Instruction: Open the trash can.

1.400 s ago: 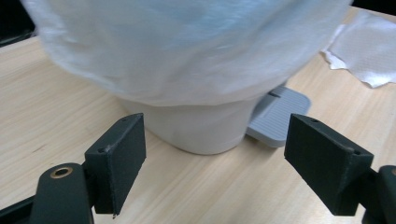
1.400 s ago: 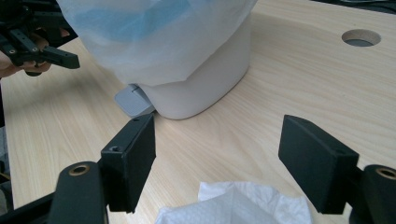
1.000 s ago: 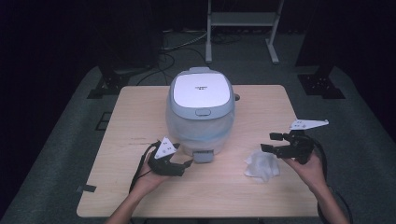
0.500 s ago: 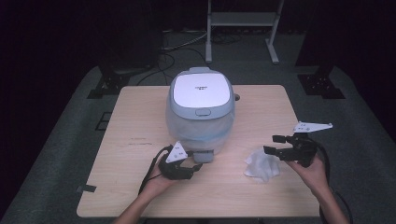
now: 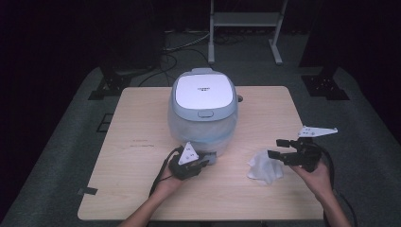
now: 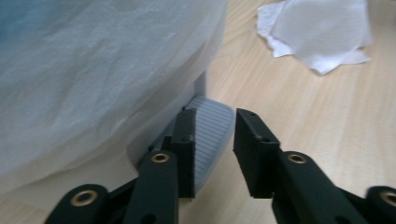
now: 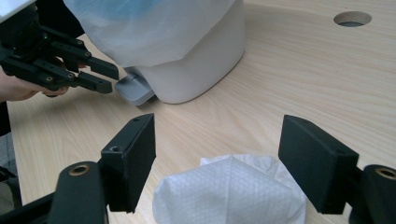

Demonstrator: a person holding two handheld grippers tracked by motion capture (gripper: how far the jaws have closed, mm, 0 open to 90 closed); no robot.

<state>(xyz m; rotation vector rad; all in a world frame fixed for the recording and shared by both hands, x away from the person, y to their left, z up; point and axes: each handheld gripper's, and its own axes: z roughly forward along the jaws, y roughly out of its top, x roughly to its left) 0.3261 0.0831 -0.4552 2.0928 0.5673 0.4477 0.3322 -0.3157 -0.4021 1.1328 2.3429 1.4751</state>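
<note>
Here the left claw (image 6: 212, 154) stands spread around the grey tab (image 6: 212, 135) at the cooker's (image 5: 203, 111) six o'clock foot, not yet pinching. The right claw (image 7: 217, 165), spread wide, hovers over the tissue (image 7: 229, 196) at four o'clock on the bench (image 5: 132, 156). Pulling off-centre could slip the tab or drag the cooker.

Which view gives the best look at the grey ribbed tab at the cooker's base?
The left gripper view: the grey ribbed tab sits close up between the left gripper fingers. The right gripper view shows it smaller, from the side. In the high view, that gripper mostly hides it.
</note>
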